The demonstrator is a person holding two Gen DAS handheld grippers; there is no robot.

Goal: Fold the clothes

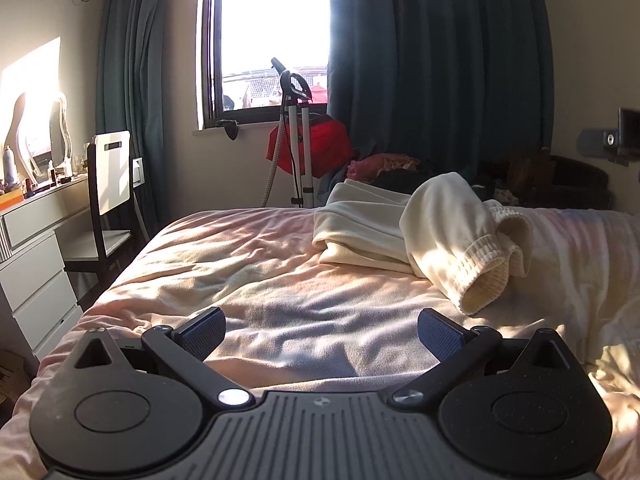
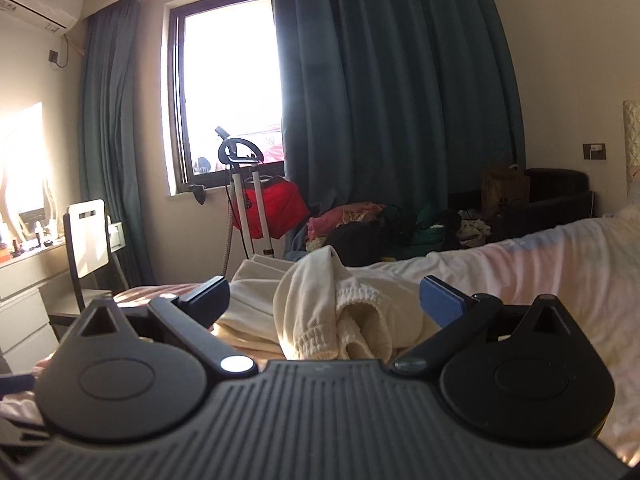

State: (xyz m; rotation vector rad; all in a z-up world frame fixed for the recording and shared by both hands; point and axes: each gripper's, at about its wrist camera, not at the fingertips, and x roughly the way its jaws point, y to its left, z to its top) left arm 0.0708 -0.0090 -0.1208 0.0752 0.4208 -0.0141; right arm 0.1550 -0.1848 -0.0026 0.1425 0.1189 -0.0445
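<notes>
A cream sweatshirt-like garment [image 1: 424, 228] lies crumpled on the pink bedsheet [image 1: 248, 280], its ribbed cuff opening toward me at the right. My left gripper [image 1: 322, 334] is open and empty, low over the sheet, short of the garment and to its left. In the right wrist view the same garment [image 2: 332, 312] sits directly ahead between the open fingers of my right gripper [image 2: 326, 300]; the fingers do not touch it that I can tell. Part of the garment is hidden behind the gripper body.
A white desk [image 1: 36, 232] and chair [image 1: 108, 184] stand left of the bed. A garment steamer [image 1: 296, 128] with a red cloth stands by the window. A clothes pile [image 2: 380, 224] and a dark armchair [image 2: 540, 204] lie beyond the bed.
</notes>
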